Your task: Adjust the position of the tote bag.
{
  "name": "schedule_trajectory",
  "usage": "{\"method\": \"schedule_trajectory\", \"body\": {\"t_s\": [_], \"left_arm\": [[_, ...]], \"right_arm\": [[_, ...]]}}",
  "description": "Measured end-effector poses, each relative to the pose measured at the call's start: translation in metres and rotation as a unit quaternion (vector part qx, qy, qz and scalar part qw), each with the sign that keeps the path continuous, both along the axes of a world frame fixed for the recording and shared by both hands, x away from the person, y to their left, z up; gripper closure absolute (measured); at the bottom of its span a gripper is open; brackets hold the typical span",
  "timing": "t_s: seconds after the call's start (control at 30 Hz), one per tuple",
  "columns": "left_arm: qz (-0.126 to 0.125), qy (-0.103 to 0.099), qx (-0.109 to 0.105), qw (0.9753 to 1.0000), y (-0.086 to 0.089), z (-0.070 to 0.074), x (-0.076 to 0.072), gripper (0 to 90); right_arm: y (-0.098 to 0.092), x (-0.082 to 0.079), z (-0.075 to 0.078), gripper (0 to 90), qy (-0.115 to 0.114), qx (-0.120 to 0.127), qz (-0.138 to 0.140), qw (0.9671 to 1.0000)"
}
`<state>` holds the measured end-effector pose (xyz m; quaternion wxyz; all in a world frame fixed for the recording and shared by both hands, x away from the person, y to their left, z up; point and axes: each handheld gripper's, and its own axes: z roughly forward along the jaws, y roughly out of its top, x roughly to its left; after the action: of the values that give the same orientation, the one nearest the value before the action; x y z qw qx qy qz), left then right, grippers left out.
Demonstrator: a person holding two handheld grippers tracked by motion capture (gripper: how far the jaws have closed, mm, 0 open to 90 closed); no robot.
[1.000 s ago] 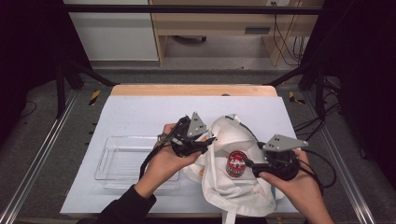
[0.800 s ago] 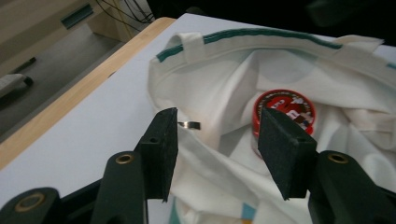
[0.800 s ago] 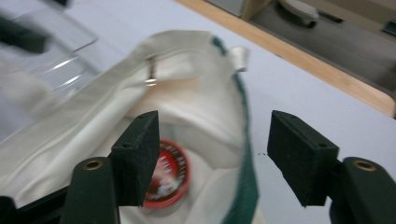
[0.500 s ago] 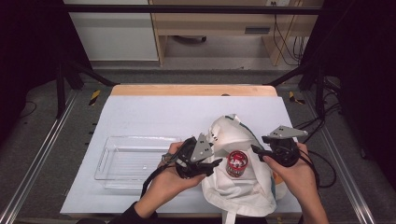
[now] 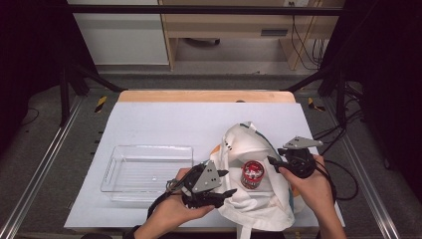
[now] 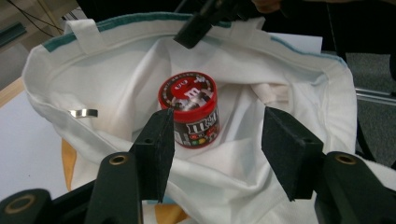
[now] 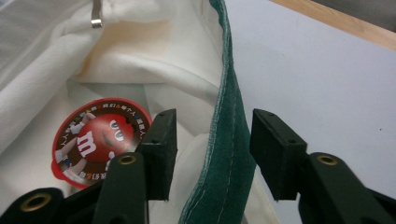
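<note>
bag and tray side by side on the table

the candy tub point(image 5: 252, 174) stands inside the cloth bag point(image 5: 259, 209), right of the tray point(image 5: 148, 168). left gripper point(image 5: 229, 183) sits at the bag's left edge, right gripper point(image 5: 272, 162) at its right rim, tub between them.

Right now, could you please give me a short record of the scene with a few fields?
work surface: white table
bag: white tote bag, mouth open, green rim
inside bag: red-lidded candy tub, upright
left gripper: open, aimed at the tub, not touching
right gripper: open, jaws straddling the green rim
beside bag: clear plastic tray, empty
</note>
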<state>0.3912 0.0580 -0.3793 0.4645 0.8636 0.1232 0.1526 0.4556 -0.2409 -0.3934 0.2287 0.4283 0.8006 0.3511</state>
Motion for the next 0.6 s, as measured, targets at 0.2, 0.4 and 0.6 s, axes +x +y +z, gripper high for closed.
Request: {"method": "schedule_trajectory", "body": {"t_s": [0.2,0.4,0.6], "left_arm": [[-0.001,0.014,-0.005,0.9999,0.009,-0.01,-0.004,43.0],[-0.041,0.034,-0.012,0.9985,-0.002,-0.02,-0.009,37.2],[-0.085,0.058,-0.001,0.9947,-0.024,-0.032,-0.014,31.0]], "right_arm": [[-0.003,0.012,-0.008,78.4,0.009,-0.016,-0.014,0.9997],[-0.002,0.017,-0.011,85.5,0.009,-0.031,-0.027,0.9991],[-0.003,0.016,-0.011,71.6,0.006,-0.013,-0.024,0.9996]]}}
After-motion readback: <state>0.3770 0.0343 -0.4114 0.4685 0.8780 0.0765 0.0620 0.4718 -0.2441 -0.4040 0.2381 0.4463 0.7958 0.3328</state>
